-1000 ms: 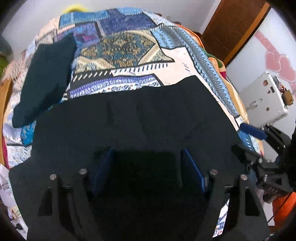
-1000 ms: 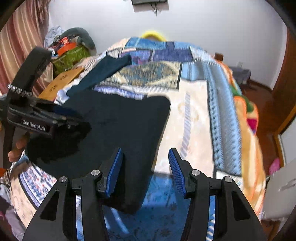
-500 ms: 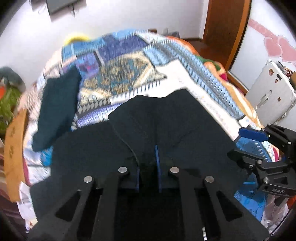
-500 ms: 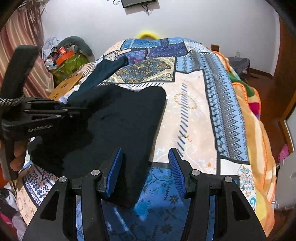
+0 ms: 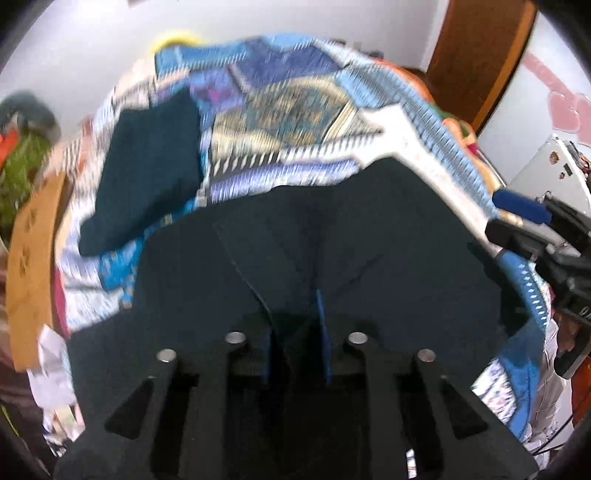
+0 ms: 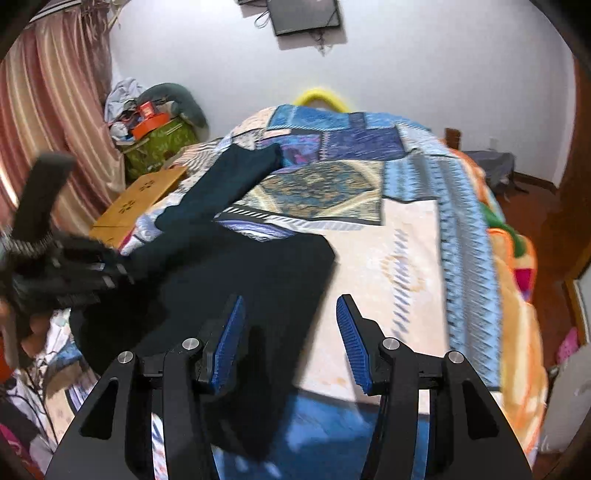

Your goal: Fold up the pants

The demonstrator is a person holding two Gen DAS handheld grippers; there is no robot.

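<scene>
Left gripper (image 5: 295, 332) is sitting low over the near-left part of the black pants (image 5: 369, 240), jaws pinched together on a raised fold of the fabric, cloth tenting up between the blue pads. The pants are lying on the near half of the patterned bedspread (image 5: 295, 122), spreading from the near-left corner toward the middle, with a second dark teal garment (image 5: 147, 166) lying farther left and touching or overlapping the pants' far-left edge, hard to tell which. Right gripper (image 6: 291, 339) is hovering at the near-right edge of the pants, jaws wide apart and holding nothing, left pad over black fabric, right pad over bare bedspread. Judging the step as carrying the pinched layer across to make the fold: it looks worth keeping the pinch firm, lifting only enough to clear the layer beneath, moving straight so the edges line up, and having the free gripper pin or catch the near-right edge so the cloth isn't dragging. Left wrist view is showing the pinch and the crease lines radiating from it, blurred though; right wrist view is hiding that contact behind the left tool body but showing the pants' right edge, the striped curtain (image 6: 48, 122), the cardboard box (image 6: 144, 199) and the wall screen (image 6: 306, 14).
</scene>
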